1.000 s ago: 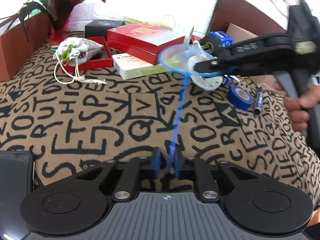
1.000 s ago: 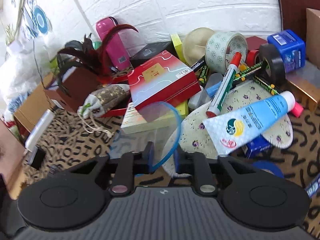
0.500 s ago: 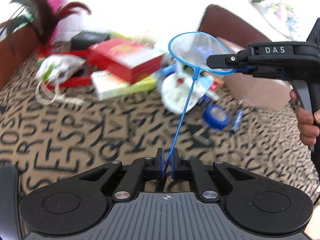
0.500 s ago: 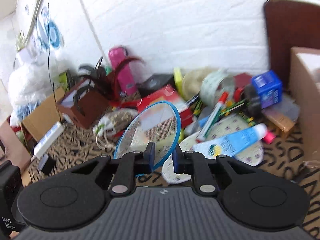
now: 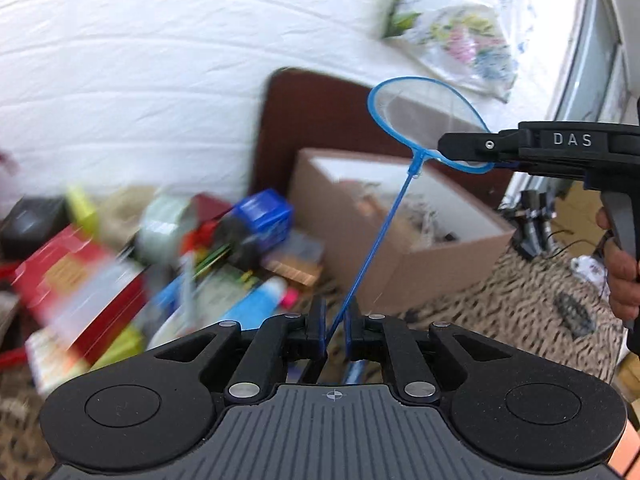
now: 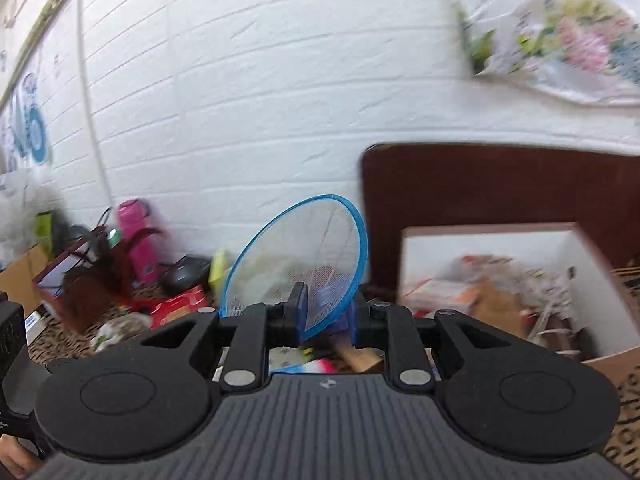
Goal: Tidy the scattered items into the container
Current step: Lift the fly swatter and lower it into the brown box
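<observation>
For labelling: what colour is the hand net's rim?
Blue rim, whitish mesh; left wrist view shows it best.

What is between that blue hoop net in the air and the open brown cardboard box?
Nothing but air, in the left wrist view: the blue round mesh net hangs above the open brown cardboard box, only its thin handle slanting across.

A white-painted brick wall [image 6: 280, 92] fills the background, brightly and evenly lit. A dark brown wooden panel with rounded corners [image 6: 500, 188] stands against it. A clear plastic bag printed with pink and green flowers [image 6: 568, 44] hangs high on the wall. Below lies a tan surface patterned with black letters [image 5: 532, 284]. A pale window frame [image 5: 592, 52] edges the far right.
</observation>
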Motion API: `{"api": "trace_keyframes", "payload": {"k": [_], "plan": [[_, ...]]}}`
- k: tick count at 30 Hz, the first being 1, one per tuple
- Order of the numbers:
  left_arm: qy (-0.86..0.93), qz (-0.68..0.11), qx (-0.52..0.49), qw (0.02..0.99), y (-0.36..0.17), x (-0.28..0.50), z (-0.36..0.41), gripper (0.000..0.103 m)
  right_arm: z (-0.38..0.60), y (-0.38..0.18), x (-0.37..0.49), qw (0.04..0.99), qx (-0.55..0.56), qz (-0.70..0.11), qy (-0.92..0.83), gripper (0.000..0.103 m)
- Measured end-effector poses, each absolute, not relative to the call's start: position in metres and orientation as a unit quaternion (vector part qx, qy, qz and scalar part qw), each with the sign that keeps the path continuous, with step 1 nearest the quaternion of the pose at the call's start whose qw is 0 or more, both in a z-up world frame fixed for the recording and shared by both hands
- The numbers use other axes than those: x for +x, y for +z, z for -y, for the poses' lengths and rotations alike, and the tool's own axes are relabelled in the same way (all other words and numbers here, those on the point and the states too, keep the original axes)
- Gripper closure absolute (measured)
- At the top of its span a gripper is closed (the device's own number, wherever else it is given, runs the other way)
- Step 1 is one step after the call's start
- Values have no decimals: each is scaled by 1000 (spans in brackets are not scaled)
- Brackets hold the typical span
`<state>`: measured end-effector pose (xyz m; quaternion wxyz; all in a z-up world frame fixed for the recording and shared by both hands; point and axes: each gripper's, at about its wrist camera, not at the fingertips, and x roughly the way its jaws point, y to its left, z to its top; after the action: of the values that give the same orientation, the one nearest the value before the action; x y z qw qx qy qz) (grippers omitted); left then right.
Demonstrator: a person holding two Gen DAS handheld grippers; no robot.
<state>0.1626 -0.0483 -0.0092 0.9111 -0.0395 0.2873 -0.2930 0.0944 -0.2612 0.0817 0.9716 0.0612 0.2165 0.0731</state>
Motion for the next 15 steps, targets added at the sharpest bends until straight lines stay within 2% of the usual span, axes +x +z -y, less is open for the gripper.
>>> {"api": "trace_keyframes", "payload": {"k": [8,15], "plan": [[-332,-258,-30,907,27,218,139,96,336,115,103,984,61,-169,0,80],[-370,-251,-25,894,34,260,210,96,393,134,116,984,61,-157,-54,79]]}}
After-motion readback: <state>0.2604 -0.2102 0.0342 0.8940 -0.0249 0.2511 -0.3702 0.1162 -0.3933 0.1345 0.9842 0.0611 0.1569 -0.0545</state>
